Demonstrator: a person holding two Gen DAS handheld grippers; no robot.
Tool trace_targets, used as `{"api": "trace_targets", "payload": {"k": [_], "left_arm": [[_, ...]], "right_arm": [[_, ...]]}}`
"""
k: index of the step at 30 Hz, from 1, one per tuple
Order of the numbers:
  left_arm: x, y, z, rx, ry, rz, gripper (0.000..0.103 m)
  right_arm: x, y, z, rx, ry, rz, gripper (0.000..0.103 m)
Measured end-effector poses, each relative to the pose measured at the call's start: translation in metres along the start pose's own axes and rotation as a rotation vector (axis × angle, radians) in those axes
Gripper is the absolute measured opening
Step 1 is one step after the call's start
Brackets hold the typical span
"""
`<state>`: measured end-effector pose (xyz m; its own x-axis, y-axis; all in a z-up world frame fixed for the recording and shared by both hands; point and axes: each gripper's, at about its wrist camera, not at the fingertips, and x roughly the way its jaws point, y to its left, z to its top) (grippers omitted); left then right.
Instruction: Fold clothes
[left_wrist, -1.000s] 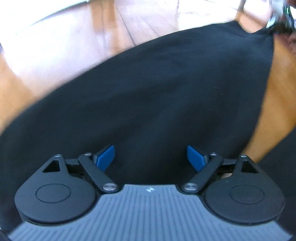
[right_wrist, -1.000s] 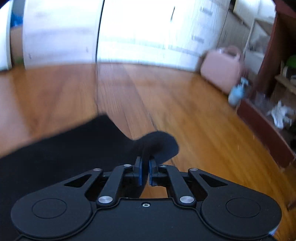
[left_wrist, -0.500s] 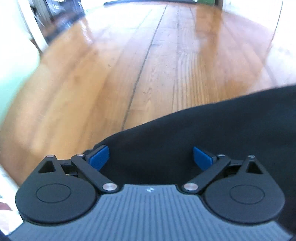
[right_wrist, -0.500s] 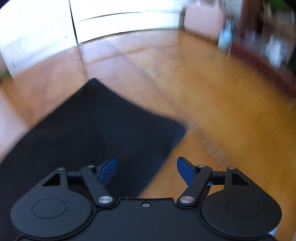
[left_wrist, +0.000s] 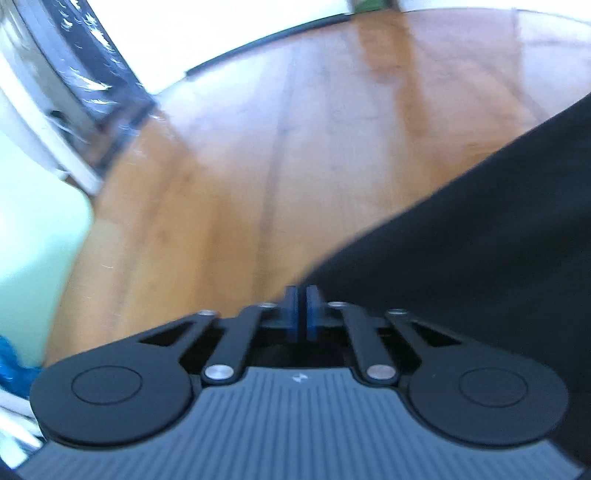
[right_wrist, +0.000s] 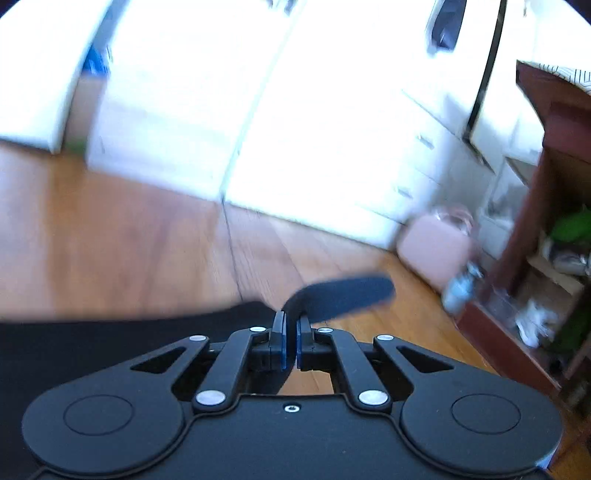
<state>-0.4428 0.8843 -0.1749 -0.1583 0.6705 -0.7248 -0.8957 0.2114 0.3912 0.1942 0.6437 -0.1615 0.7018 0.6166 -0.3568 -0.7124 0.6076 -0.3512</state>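
Both sets of jaws have just snapped closed. My right gripper (right_wrist: 290, 341) is clenched on a corner of the black garment (right_wrist: 110, 343); a flap of the cloth sticks up and out past the pads toward the right. My left gripper (left_wrist: 302, 314) is clamped at the garment's (left_wrist: 480, 240) near edge. The blue pads look fully together and the frame is blurred, so I read it as pinching a thin hem, but can't swear cloth is actually between them.

Beyond the jaws: the garment lies spread on the wood floor (left_wrist: 295, 147), running off to the right in the left view and off to the left in the right view, so I'm at two ends of one edge. White cabinets (right_wrist: 258, 110), a pink bag (right_wrist: 436, 251) and a dark shelf unit (right_wrist: 554, 221) sit well clear.

Handling guess: light, limp, thin fabric, no stiffness, will sag between grips and drag on the floor. Corners or hem are the right hold; keep the edge taut when lifting.
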Motion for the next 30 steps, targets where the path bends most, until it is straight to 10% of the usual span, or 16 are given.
{"api": "trace_targets", "payload": {"k": [2,6,8,9,10,14,20,22,23,25,30], "left_arm": [[0.019,0.012,-0.004,-0.028,0.024,0.112,0.0],[0.028,0.054,-0.008,-0.303,0.068,-0.09,0.004],[0.016,0.057,-0.011,-0.317,0.046,-0.127,0.018],[0.012,0.056,-0.012,-0.29,0.031,-0.121,0.044],[0.008,0.055,-0.013,-0.261,0.015,-0.113,0.063],[0.002,0.053,-0.016,-0.174,-0.006,-0.058,0.085],[0.008,0.057,-0.018,-0.216,0.063,-0.195,0.091],[0.009,0.05,-0.021,-0.109,0.039,-0.244,0.07],[0.006,0.046,-0.02,-0.068,0.021,-0.255,0.059],[0.0,0.037,-0.016,-0.02,0.016,-0.201,0.004],[-0.012,0.03,-0.011,-0.029,-0.099,0.011,0.002]], "right_arm": [[0.02,0.004,-0.006,-0.051,0.071,-0.035,0.005],[0.067,0.008,-0.039,-0.146,0.315,-0.109,0.009],[0.067,0.005,-0.055,-0.125,0.385,-0.112,0.014],[0.063,0.007,-0.057,-0.132,0.401,-0.153,0.022],[0.06,0.01,-0.06,-0.139,0.417,-0.196,0.049],[0.014,0.014,-0.045,-0.015,0.382,-0.219,0.063],[-0.104,0.093,-0.018,-0.075,0.283,0.678,0.063],[-0.142,0.134,-0.018,-0.196,0.286,0.968,0.063],[-0.158,0.153,-0.02,-0.262,0.293,1.057,0.063],[-0.184,0.188,-0.027,-0.373,0.302,1.189,0.063],[-0.21,0.25,-0.047,-0.508,0.329,1.259,0.062]]}}
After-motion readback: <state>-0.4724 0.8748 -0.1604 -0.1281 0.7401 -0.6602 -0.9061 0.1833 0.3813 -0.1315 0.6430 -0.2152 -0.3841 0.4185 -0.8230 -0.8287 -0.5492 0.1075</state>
